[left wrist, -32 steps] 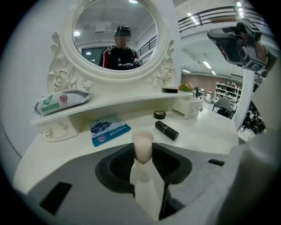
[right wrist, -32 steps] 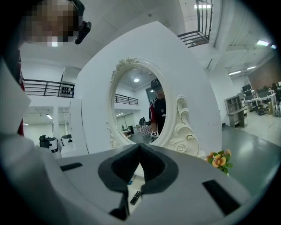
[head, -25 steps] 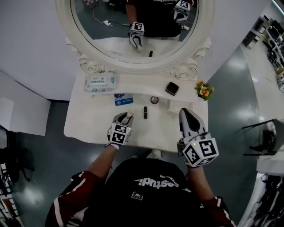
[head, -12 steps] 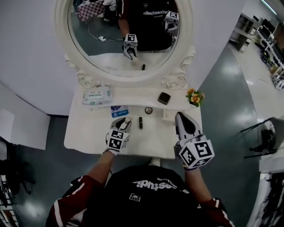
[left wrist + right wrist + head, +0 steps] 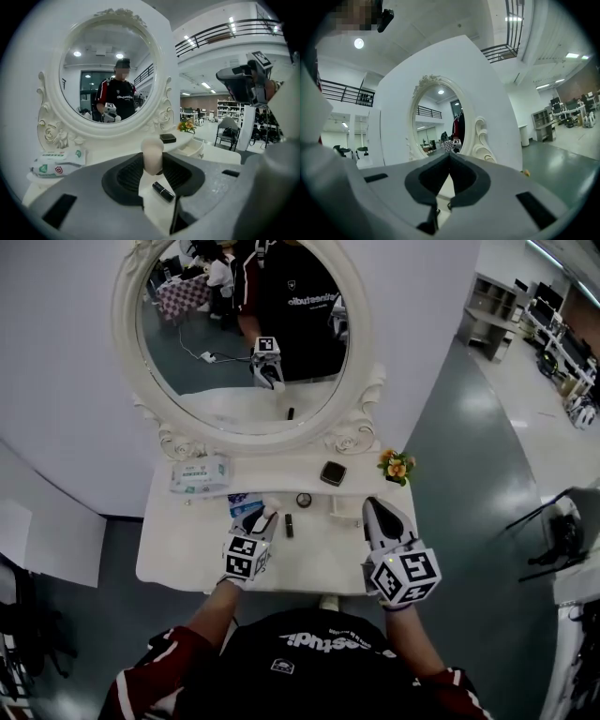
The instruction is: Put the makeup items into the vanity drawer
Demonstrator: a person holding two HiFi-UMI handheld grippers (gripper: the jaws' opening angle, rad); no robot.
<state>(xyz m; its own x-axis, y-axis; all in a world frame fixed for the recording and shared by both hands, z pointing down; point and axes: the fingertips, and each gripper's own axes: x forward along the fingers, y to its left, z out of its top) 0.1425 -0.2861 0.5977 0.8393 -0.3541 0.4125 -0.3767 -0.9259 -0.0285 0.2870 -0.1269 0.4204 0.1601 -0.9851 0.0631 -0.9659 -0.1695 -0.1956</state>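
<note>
A beige makeup sponge (image 5: 152,151) is clamped between the half-parted jaws of the left gripper (image 5: 262,516), clear of the vanity top (image 5: 187,540). The right gripper (image 5: 449,159) is closed on nothing. The open drawer (image 5: 198,149) stands off to the right. A lipstick (image 5: 163,191) and a black compact (image 5: 167,138) lie on the top, not yet put away, so the task is judged barely begun.

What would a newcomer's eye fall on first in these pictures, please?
The large oval mirror in its ornate white frame stands at the back of the vanity table, reflecting the person. Next, the left gripper holds a beige makeup sponge between its jaws over the table's front, with a black lipstick lying just right of it.
</note>
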